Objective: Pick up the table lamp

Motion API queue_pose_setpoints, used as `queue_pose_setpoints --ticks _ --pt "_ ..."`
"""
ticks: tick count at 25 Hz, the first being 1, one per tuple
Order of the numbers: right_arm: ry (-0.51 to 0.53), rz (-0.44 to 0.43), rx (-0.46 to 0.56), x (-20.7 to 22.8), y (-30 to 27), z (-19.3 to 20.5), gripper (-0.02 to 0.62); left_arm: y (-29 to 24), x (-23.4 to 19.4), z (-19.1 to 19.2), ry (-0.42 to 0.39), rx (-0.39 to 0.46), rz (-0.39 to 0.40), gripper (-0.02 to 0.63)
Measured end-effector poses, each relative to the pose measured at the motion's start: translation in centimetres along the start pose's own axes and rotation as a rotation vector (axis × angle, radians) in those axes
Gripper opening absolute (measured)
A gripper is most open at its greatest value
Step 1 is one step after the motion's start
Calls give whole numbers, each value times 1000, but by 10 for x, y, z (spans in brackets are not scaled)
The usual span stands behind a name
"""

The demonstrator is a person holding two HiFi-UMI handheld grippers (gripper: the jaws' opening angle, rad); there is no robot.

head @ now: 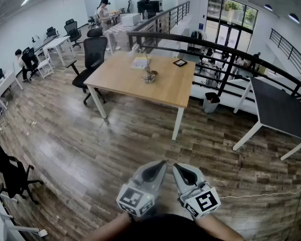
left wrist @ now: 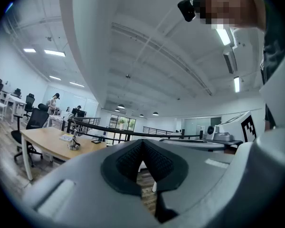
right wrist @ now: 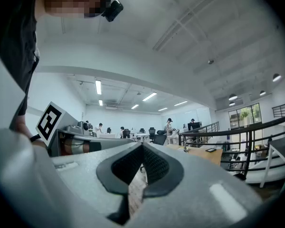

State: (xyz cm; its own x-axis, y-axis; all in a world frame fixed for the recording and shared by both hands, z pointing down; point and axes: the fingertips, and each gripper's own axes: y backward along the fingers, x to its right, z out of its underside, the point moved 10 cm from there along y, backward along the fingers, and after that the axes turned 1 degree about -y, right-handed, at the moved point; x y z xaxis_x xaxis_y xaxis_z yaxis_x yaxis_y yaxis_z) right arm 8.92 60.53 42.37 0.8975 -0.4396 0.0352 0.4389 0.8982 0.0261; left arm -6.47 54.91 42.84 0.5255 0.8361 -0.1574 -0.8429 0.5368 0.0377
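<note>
Landmark: a light wooden desk [head: 165, 87] with white legs, standing mid-room on a plank floor [head: 80, 149].
Table lamp [head: 149, 73]: upright on the desk, near the middle of the top and a little toward its far edge. It looks like a small metallic lamp on a round base, but it is too far off to be sure of its shape.
Papers [head: 139, 62]: lying flat on the desk, just beyond the lamp toward the far left corner.
Dark tablet [head: 179, 63]: flat on the desk near its far right corner, apart from the lamp.
Office chair [head: 93, 54]: black, at the desk's left end.
Waste bin [head: 210, 103]: on the floor off the desk's right end, beside the black railing [head: 226, 44] that runs behind the desk.
Second desk [head: 278, 109]: dark-topped, well to the right of the wooden desk.
Left gripper [head: 162, 164]: on the near side of the desk and well apart from it, held level and pointing toward it. Its jaws are together with nothing between them.
Right gripper [head: 176, 167]: just beside the left one, equally far from the desk. Its jaws are closed and empty.
People: several at workstations beyond the desk's far left side.
</note>
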Motion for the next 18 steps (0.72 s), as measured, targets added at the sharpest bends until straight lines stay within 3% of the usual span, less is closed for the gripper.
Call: queue_pose_setpoints --ticks 7,18 --pt "11 14 -30 1 -50 9 2 -10 -48 -2 30 5 25 2" --pt "-41 31 -45 -8 -184 14 2 -14 -180 -30 44 -11 56 2"
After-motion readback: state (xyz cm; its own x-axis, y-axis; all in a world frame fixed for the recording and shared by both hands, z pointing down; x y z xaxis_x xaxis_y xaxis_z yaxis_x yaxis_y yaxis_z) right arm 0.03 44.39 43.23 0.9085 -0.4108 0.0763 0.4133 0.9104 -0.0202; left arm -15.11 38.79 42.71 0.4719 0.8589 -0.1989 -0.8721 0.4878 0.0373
